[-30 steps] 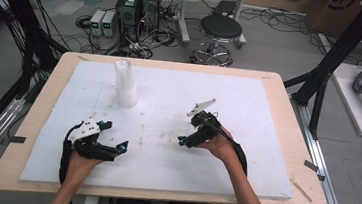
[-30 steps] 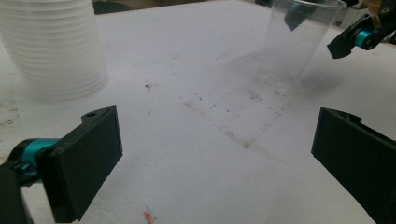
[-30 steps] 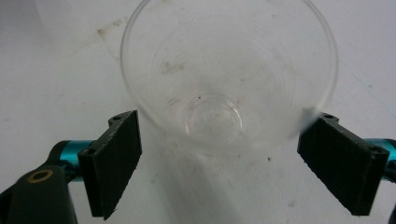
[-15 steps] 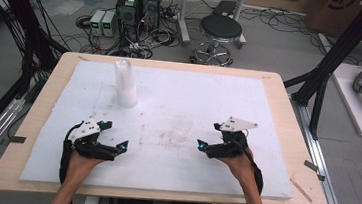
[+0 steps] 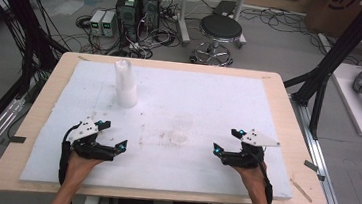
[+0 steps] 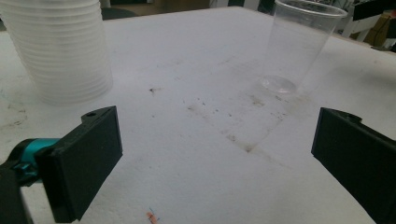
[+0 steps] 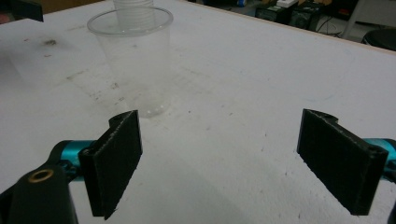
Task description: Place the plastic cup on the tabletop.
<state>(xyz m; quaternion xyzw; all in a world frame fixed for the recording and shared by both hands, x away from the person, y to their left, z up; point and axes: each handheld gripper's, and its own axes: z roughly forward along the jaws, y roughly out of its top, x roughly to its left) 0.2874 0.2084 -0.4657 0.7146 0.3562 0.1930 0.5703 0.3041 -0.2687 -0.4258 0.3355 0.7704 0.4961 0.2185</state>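
Clear cup (image 5: 181, 127) between both tools

Each hand wears a black strap at the wrist. The left gripper (image 5: 112, 136) is black with a grey three-cornered plate on top and small teal bits. The right gripper (image 5: 226, 141) looks the same. Both have flat black jaws, and a brass ring shows on the right one.
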